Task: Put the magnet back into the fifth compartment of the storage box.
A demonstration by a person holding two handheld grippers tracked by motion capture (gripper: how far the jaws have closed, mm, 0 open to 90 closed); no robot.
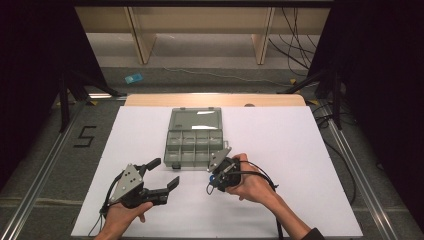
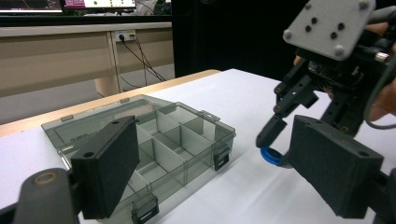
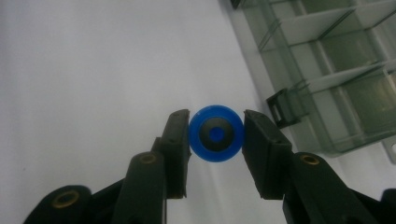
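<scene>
Right gripper [image 3: 215, 135] squeezes small blue ring [image 3: 216, 133] low over white table [image 1: 300, 150], just beside open clear box [image 1: 192, 142]. Left gripper [image 1: 167, 176] wide open, empty. Lift gently, keep squeeze steady, drop in near compartment.

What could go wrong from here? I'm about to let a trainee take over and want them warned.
1. The right gripper pinches the small round blue part only at its curved edges, so it might pop out or roll across the white sheet.
2. The open compartment box lies close beside that grip; a jaw could catch its front latch and shove it.
3. The left gripper hangs open nearby and could collide with the right one.
</scene>
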